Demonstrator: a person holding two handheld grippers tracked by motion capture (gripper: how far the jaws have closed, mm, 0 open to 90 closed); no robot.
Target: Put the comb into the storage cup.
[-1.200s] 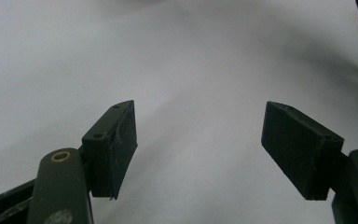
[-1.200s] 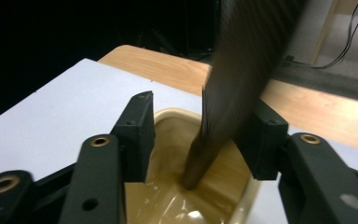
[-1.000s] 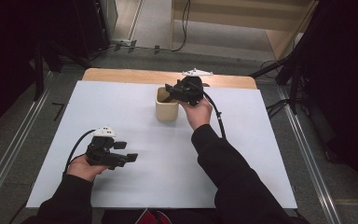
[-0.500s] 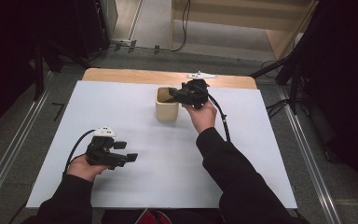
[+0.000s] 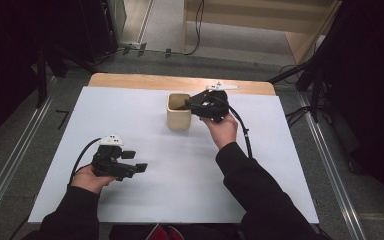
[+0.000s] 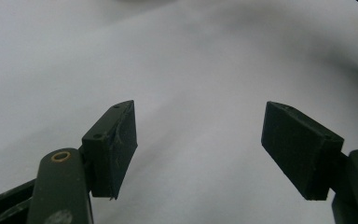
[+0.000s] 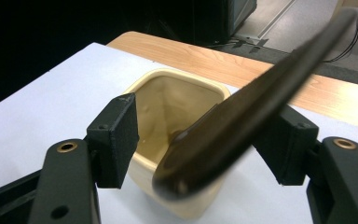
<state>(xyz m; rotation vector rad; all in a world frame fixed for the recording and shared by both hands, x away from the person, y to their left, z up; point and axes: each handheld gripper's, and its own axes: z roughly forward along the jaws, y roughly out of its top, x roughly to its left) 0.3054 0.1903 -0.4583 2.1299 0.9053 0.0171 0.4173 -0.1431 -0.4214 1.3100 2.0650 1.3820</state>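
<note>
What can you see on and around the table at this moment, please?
cup: one, cream, square-mouthed, far half of the sheet.
utensil: one, dark brown, long, blurred, slanting between the right claw's jaws above the cup.
sheet: one, white, covering most of the table.
table: one, light wood, bare strip at the far edge.
left claw: one, black, open, empty, over the near left sheet.
right claw: one, black, beside the cup; jaws have just been opening, left pad clear of the utensil.
</note>
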